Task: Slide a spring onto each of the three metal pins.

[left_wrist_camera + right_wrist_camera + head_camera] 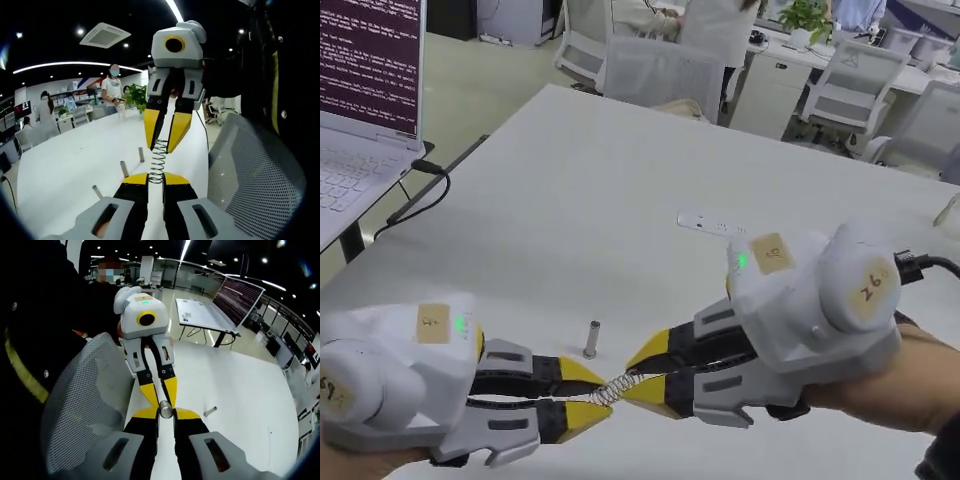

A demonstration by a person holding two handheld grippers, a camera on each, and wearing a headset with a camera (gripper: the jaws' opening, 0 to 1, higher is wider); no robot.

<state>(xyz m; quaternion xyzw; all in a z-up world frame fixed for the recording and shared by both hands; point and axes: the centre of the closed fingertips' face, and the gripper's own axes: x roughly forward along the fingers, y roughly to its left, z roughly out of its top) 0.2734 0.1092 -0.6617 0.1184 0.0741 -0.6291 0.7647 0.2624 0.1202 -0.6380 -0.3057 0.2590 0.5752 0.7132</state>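
A small metal spring (pixel 610 390) stretches between my two grippers just above the white table (pixel 620 180). My left gripper (pixel 595 398) is shut on one end and my right gripper (pixel 635 372) is shut on the other, their yellow tips facing each other. One metal pin (pixel 591 338) stands upright just beyond the spring. In the left gripper view the spring (pixel 158 160) runs from my left gripper (pixel 156 176) up to the right gripper (pixel 161 145), with three pins (pixel 124 169) in a row to the left. In the right gripper view the spring (pixel 165 410) shows end-on.
An open laptop (pixel 360 90) with a black cable (pixel 420 200) sits at the far left. A flat white device (pixel 710 224) lies mid-table. Mesh office chairs (pixel 660 70) stand beyond the far edge, and another mesh chair (pixel 250 170) is close beside the grippers. People stand in the background.
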